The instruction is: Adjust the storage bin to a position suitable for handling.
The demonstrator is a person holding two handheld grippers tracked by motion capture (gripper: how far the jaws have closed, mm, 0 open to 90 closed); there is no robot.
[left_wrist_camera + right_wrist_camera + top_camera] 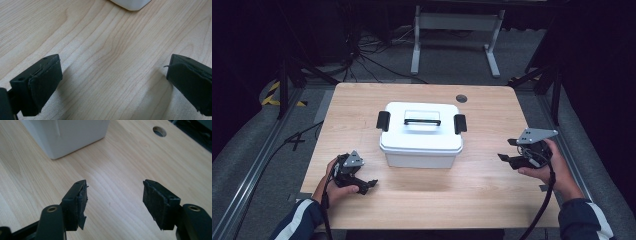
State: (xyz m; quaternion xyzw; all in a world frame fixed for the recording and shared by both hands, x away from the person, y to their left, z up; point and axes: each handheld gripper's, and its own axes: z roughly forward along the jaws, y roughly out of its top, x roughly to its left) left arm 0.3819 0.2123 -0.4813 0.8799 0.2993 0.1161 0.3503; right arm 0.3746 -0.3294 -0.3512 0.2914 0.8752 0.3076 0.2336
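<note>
Both grippers are empty right now. The left gripper point(368, 184) sits low over the table point(492, 200) near the front left, jaws spread wide with bare wood between them. The right gripper point(507, 150) is held up off the table on the right side, jaws parted a bit less wide, nothing between them either.

The white box point(421, 134) sits mid-table between the two, well apart from both. Its lid is on, both black side latches point(383, 120) look folded up against it, and the black carry handle point(422, 121) lies flat on top.

So I'd say nothing's really started yet: no contact, box closed, everything left to do. The box's long axis runs left to right across the table, handle along the same line, top facing up.
</note>
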